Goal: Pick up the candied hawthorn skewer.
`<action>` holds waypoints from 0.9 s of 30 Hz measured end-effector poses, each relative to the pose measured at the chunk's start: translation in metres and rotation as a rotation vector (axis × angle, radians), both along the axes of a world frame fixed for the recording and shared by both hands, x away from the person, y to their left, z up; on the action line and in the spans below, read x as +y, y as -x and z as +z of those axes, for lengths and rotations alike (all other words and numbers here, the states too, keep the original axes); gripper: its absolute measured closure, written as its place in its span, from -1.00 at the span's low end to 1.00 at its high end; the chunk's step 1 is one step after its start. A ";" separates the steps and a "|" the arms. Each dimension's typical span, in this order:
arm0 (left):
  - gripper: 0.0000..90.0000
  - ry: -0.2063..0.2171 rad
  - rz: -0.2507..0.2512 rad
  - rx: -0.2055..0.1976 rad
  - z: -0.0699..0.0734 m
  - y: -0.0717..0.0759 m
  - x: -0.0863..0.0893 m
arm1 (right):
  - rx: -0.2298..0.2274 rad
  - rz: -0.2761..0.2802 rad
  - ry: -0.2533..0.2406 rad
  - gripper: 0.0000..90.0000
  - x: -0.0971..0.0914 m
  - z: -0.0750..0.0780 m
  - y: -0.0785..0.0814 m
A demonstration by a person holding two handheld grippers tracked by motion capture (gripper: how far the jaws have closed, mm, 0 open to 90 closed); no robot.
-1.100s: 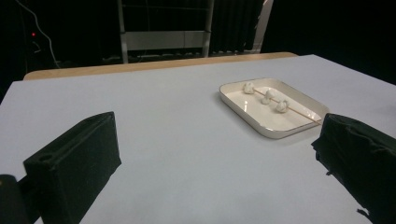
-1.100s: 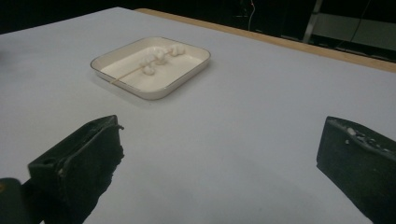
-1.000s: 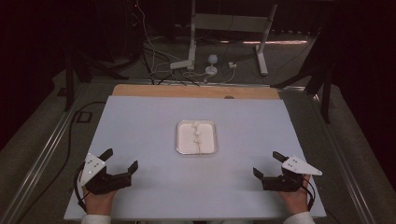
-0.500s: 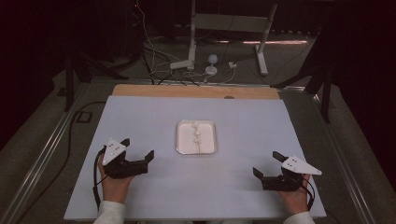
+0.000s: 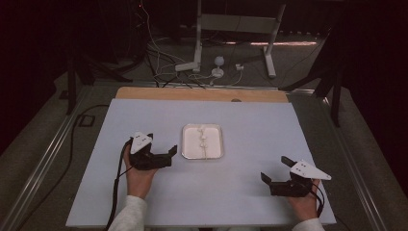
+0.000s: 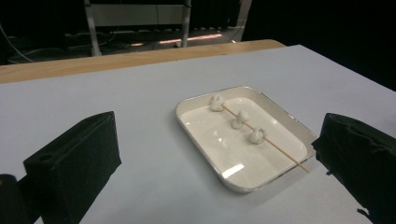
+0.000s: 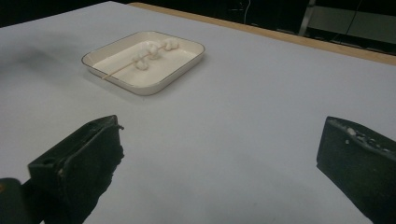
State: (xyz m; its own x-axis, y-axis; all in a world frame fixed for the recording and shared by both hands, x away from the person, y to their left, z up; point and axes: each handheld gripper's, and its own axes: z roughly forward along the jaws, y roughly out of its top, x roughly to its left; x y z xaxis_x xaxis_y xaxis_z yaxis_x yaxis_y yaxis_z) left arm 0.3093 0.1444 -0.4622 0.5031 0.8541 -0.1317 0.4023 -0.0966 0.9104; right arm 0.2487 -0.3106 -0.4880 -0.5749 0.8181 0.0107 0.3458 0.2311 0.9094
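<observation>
A shallow white tray [image 5: 188, 153] lies mid-table, and in it rests a thin wooden skewer [image 5: 204, 144] threaded with three small white lumps. My left gripper [image 5: 162, 143] is open, just left of the tray with its jaws pointing at it and nothing between them. In the left gripper view the tray [image 6: 243, 187] sits close ahead with the skewer [image 6: 275, 149] across it. My right gripper [image 5: 274, 168] is open and empty near the front right, well apart from the tray. The right gripper view has the tray [image 7: 140, 88] and skewer [image 7: 119, 68] far off at upper left.
The pale blue-grey table top [image 5: 250, 120] ends in a wooden strip [image 5: 159, 94] at the far edge. Beyond it are a metal stand [image 5: 198, 43] and cables [image 5: 163, 72] on the dark floor. A black cable [image 5: 115, 192] trails from the left gripper.
My left gripper has moved forward and to the right, from the front left corner up beside the tray. The right gripper has stayed put.
</observation>
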 end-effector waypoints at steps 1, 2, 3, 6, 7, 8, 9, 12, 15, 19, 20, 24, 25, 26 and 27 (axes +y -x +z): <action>-0.99 -0.001 -0.002 0.004 -0.001 -0.003 -0.003 | 0.000 0.000 0.002 -1.00 0.000 0.000 0.000; -0.99 0.002 -0.004 0.007 -0.002 -0.005 -0.006 | 0.001 0.001 0.003 -1.00 0.000 0.000 0.000; -0.99 0.003 -0.005 0.010 -0.003 -0.008 -0.009 | 0.002 0.001 0.003 -1.00 0.000 0.000 0.000; -0.99 -0.003 -0.007 0.022 -0.006 -0.015 -0.018 | 0.005 -0.003 0.006 -1.00 0.000 -0.001 -0.001; -0.99 -0.007 -0.009 0.026 -0.008 -0.017 -0.021 | 0.007 -0.003 0.007 -1.00 0.000 -0.001 -0.001; -0.99 -0.012 -0.012 0.031 -0.009 -0.020 -0.024 | 0.006 -0.003 0.007 -1.00 0.000 -0.001 -0.001; -0.99 -0.018 -0.013 0.035 -0.010 -0.022 -0.028 | 0.006 -0.003 0.007 -1.00 0.000 -0.001 -0.001; -0.99 -0.023 -0.013 0.047 -0.014 -0.028 -0.037 | 0.007 -0.003 0.006 -1.00 0.000 -0.001 -0.001; -0.99 -0.027 -0.015 0.064 -0.020 -0.034 -0.047 | 0.008 -0.001 0.005 -1.00 0.000 -0.001 -0.001; -0.99 -0.053 -0.030 0.088 -0.029 -0.040 -0.064 | 0.009 -0.001 0.005 -1.00 0.000 -0.001 -0.001; -0.99 -0.069 -0.035 0.093 -0.031 -0.041 -0.068 | 0.009 -0.001 0.005 -1.00 0.000 -0.001 -0.001; -0.99 -0.102 -0.045 0.128 -0.040 -0.045 -0.086 | 0.010 0.001 0.005 -1.00 0.000 -0.001 -0.001; -0.99 -0.106 -0.047 0.142 -0.042 -0.046 -0.089 | 0.010 0.001 0.005 -1.00 0.000 -0.001 -0.001; -0.99 -0.111 -0.045 0.150 -0.043 -0.046 -0.093 | 0.010 0.001 0.005 -1.00 0.000 -0.001 -0.001; -0.99 -0.114 -0.048 0.167 -0.046 -0.048 -0.099 | 0.010 0.001 0.004 -1.00 0.000 -0.001 -0.001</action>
State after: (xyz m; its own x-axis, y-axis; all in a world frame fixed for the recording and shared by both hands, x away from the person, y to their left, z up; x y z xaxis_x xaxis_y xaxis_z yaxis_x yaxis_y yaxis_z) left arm 0.3575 0.0457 -0.5086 0.5229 0.8438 -0.1206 0.5391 -0.2177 0.8136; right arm 0.2497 -0.3110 -0.4892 -0.5758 0.8175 0.0133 0.3548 0.2352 0.9049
